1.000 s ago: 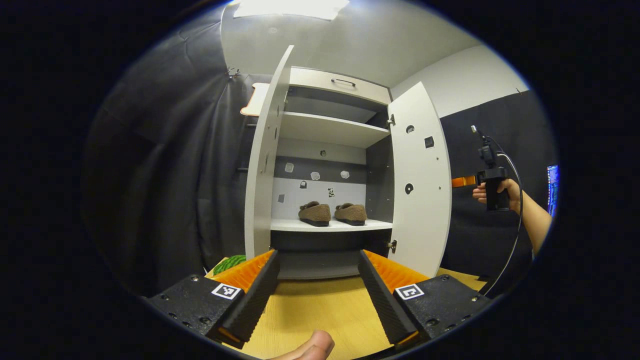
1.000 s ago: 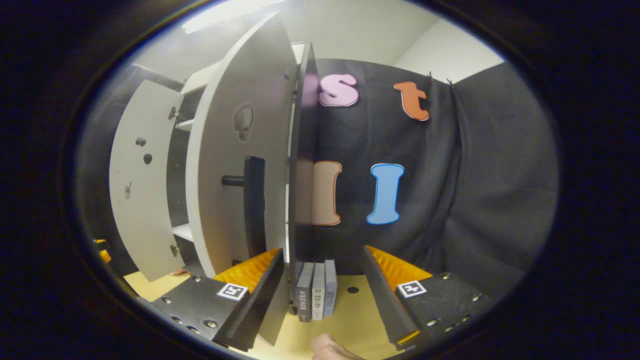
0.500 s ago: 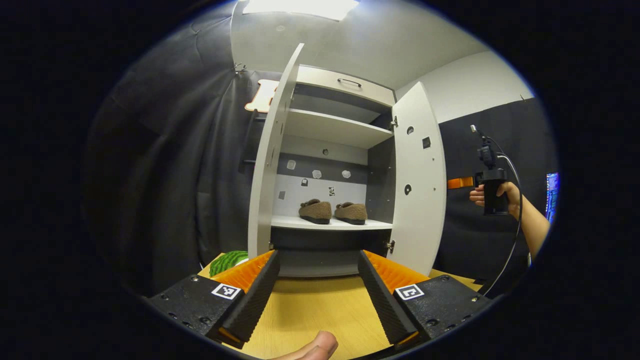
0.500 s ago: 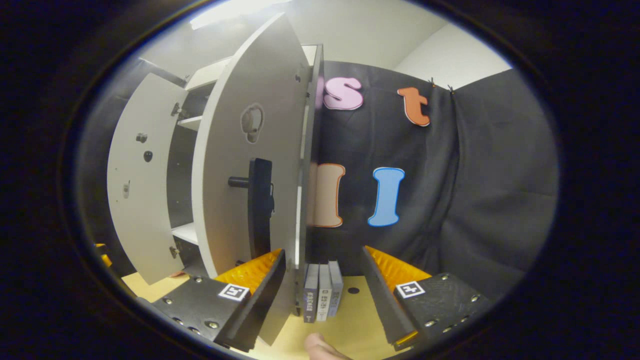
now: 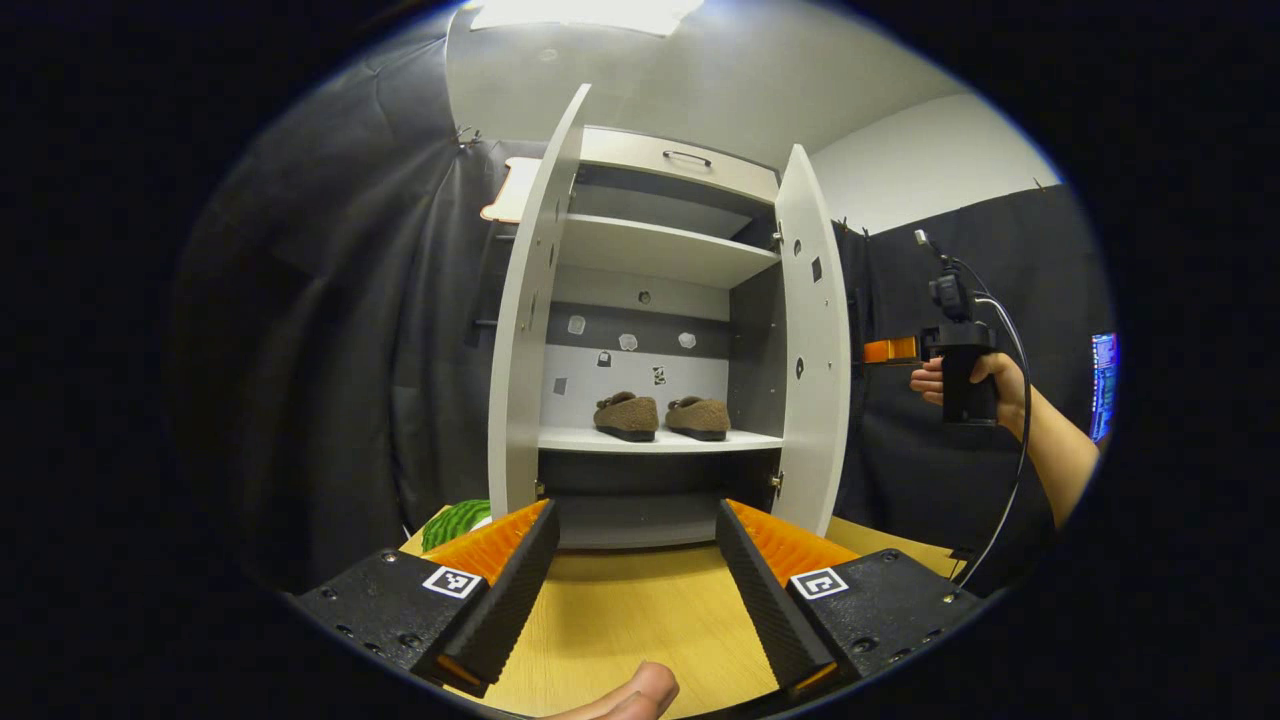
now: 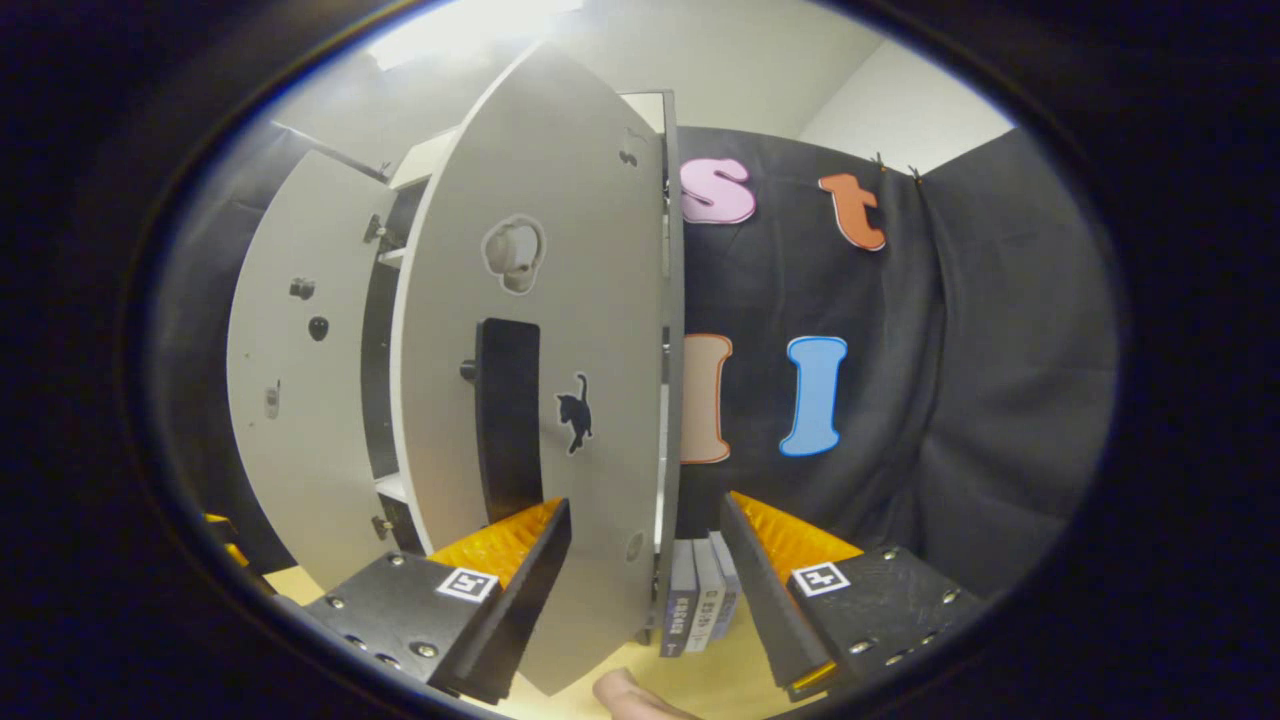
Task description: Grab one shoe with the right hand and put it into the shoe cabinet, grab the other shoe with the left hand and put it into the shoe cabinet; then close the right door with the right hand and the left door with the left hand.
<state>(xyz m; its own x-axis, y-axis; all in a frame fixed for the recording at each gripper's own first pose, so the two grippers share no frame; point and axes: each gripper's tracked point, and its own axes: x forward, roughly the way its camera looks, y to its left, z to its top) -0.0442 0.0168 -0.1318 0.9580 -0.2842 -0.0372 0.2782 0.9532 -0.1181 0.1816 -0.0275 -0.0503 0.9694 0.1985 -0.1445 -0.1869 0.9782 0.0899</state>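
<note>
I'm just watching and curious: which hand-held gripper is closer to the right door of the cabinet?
Right. The right hand-held gripper is up against the right door, open, on its outer face. The left hand-held gripper is open too and hangs back over the table, facing the shoes.

books [image 6: 700,610] partly hidden behind right door [image 6: 560,400], stickers [image 5: 628,342] too small to tell
</note>
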